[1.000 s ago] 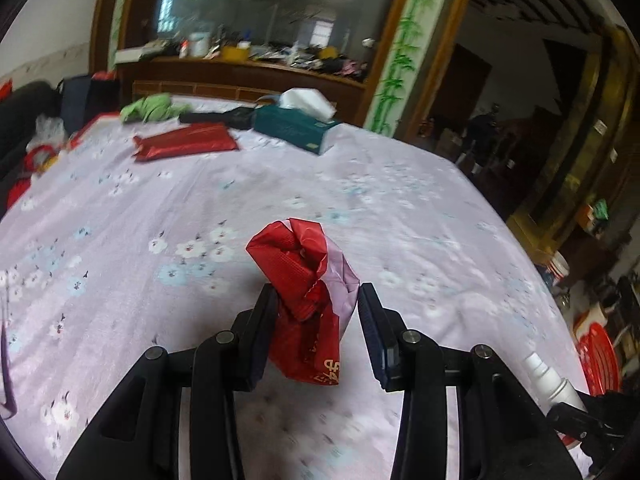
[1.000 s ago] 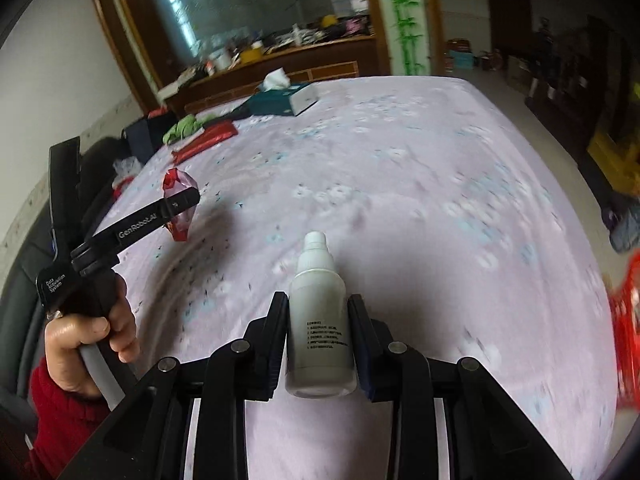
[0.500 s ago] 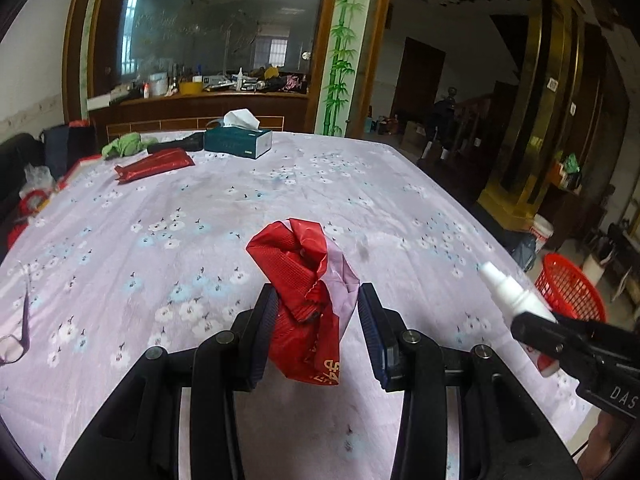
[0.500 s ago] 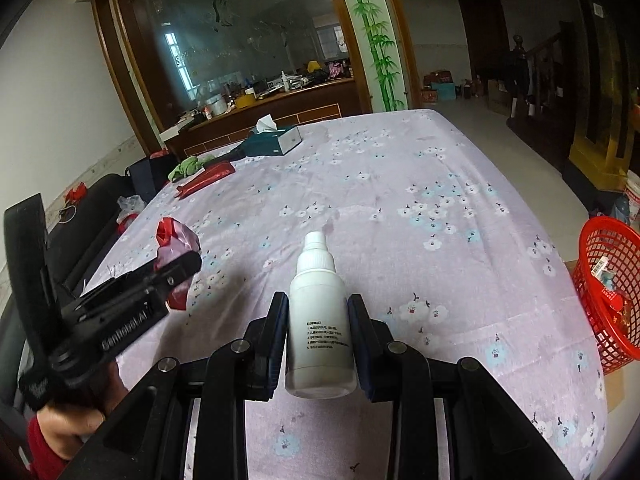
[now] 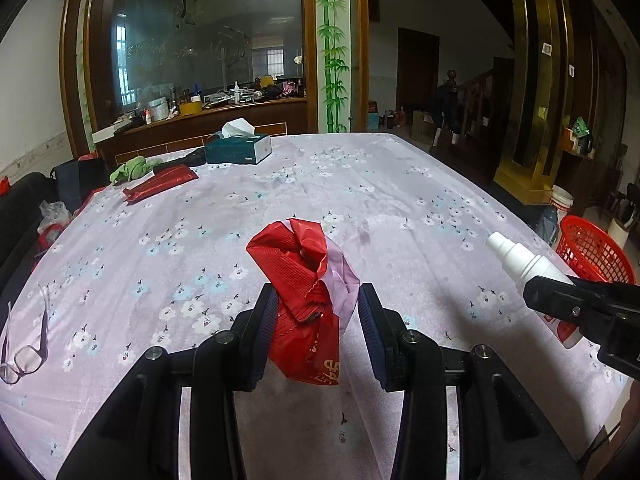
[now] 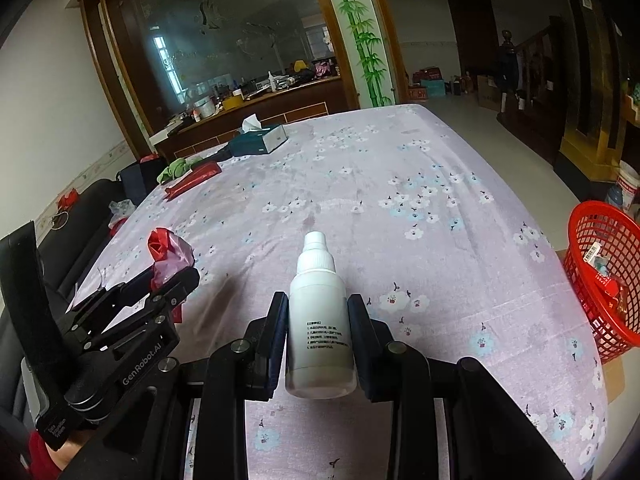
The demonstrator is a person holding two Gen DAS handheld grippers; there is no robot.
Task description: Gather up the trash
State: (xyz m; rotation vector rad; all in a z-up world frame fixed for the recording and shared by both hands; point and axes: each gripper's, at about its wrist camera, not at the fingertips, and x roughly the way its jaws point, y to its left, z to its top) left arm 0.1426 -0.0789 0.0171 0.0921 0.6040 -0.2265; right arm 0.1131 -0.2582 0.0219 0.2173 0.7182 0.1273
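Observation:
My left gripper [image 5: 316,312] is shut on a crumpled red plastic bag [image 5: 304,280] and holds it in the air above the flowered tablecloth. That bag [image 6: 168,252] and the left gripper [image 6: 176,276] also show at the left of the right wrist view. A white spray bottle [image 6: 318,312] stands upright between the fingers of my right gripper [image 6: 318,328], which is shut on it. The same bottle [image 5: 524,268] pokes in at the right edge of the left wrist view. A red mesh basket [image 6: 604,276] with some scraps in it sits on the floor past the table's right edge.
A teal tissue box [image 5: 239,148], a green cloth [image 5: 130,170] and a flat red packet [image 5: 160,186] lie at the table's far left. Eyeglasses [image 5: 26,344] rest near the left edge. A black sofa [image 6: 80,224] flanks the left side; a white bucket [image 5: 560,202] stands beyond the basket.
Both grippers have risen and tilted up with their loads still held, so more of the room and the red basket have come into view. The bottle now sits closer to the left gripper.

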